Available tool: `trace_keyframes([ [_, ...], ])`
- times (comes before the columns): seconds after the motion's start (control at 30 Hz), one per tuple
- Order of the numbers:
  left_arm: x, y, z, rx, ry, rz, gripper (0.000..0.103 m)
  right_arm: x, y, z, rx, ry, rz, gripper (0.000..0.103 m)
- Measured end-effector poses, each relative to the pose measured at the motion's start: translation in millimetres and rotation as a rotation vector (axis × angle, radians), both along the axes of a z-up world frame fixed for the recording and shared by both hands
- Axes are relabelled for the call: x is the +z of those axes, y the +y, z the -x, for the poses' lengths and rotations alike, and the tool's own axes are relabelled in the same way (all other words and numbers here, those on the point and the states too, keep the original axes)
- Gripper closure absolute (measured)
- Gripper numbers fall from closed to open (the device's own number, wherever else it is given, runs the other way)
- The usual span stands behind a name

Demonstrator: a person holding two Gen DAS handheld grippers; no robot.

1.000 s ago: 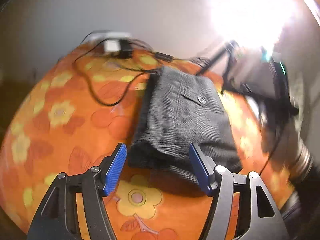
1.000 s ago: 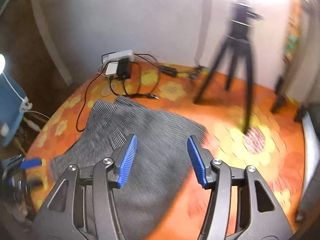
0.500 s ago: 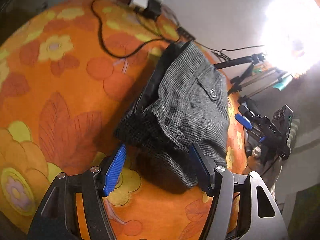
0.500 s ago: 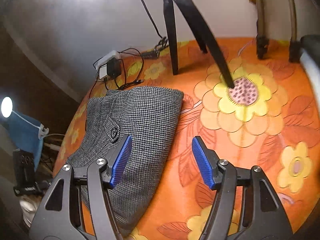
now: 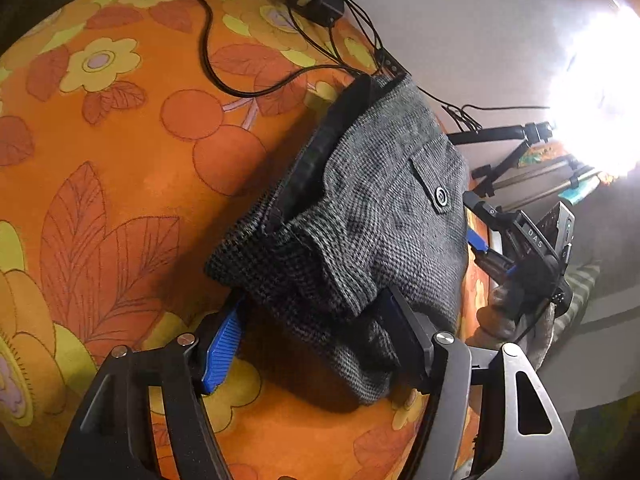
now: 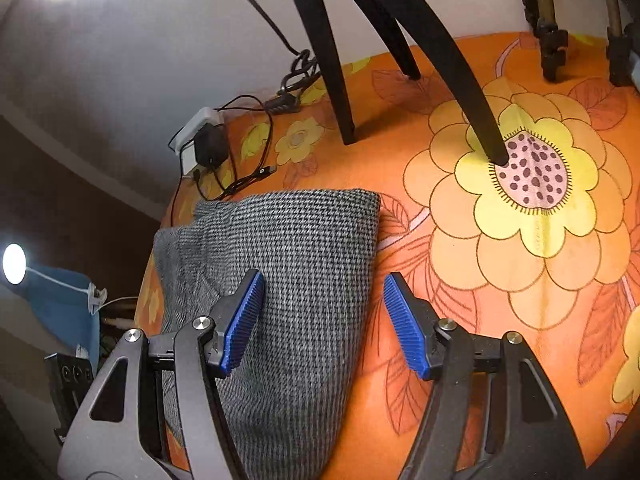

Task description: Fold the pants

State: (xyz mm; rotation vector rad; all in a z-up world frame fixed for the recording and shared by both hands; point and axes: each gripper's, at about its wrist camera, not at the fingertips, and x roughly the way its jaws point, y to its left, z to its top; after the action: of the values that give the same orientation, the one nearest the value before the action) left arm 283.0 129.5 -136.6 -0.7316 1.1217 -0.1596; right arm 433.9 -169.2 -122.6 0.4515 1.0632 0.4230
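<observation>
Both grippers' fingers are spread wide and grip nothing, the left gripper straddling the near hem of the folded grey pants, the right gripper above their edge, with "DAS" legible beyond on a black device.

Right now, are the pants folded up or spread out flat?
Folded. The gray pants sit as a compact stacked bundle on the orange flowered cloth, layers showing at the near edge, button pocket on top.
</observation>
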Motion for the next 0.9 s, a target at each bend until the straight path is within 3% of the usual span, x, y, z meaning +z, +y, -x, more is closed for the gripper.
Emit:
trace_keyframes([
  [0.37,5.8,12.3,11.1,0.059,-0.017,-0.061,0.029,-3.8,-5.6,-6.7,-0.012,0.006,-0.004,0.038],
  [0.77,6.7,5.3,2.4,0.106,-0.062,-0.096,0.028,-13.6,-2.5,-18.4,-0.015,0.018,-0.097,0.036],
  [0.9,6.8,3.0,-0.9,0.114,-0.075,-0.102,0.040,-13.9,4.7,-18.9,-0.005,-0.003,-0.101,0.034],
])
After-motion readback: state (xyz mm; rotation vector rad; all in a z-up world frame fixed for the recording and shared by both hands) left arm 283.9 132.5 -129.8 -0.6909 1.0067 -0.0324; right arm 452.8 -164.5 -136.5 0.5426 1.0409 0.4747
